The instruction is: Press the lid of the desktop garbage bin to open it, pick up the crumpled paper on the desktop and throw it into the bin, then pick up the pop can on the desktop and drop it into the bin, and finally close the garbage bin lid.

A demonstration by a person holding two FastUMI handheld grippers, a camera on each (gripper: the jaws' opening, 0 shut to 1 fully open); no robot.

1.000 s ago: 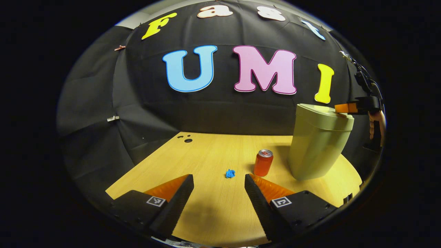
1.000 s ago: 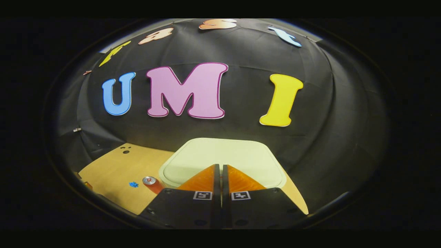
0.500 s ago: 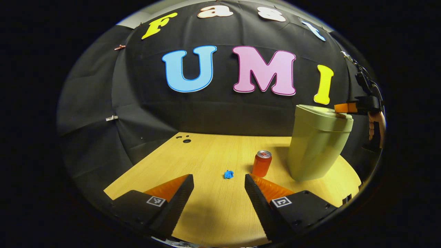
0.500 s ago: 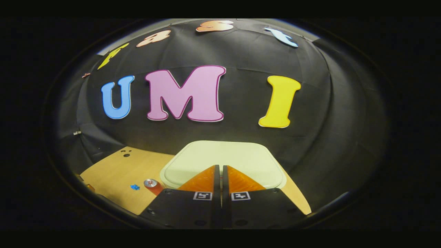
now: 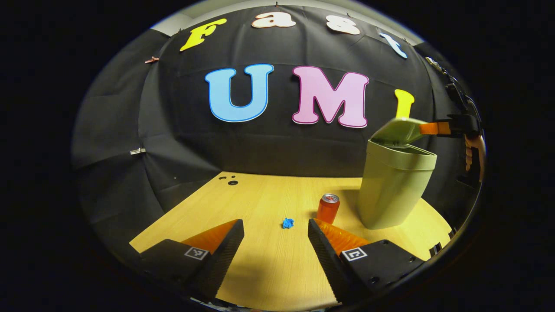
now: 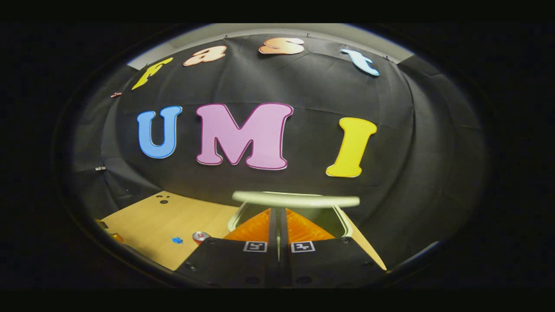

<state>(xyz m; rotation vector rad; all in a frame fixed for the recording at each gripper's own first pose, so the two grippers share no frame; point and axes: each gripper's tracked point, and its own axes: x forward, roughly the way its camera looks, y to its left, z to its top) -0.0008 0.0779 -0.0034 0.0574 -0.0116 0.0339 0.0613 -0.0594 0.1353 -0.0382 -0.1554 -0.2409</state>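
A pale green garbage bin (image 5: 392,186) stands on the wooden desk (image 5: 260,264) at the right, its lid (image 5: 396,128) tilted up and part open. An orange pop can (image 5: 328,208) stands upright just left of the bin. A small blue crumpled paper (image 5: 287,223) lies left of the can. My left gripper (image 5: 276,225) hovers open over the desk, just short of the paper. My right gripper (image 6: 277,209) is shut with nothing between its fingers, its tips at the raised lid's (image 6: 295,199) near edge above the bin's opening (image 6: 329,219). It also appears as the right gripper (image 5: 429,128) beside a hand (image 5: 472,149).
Small dark holes (image 5: 229,179) mark the desk's far left corner. Black cloth walls close the booth behind and at both sides. The desk's front edge runs just under my left gripper's fingers.
The bin's lid has sprung up from flat to part open. My right gripper has risen slightly with it. My left gripper has barely moved.
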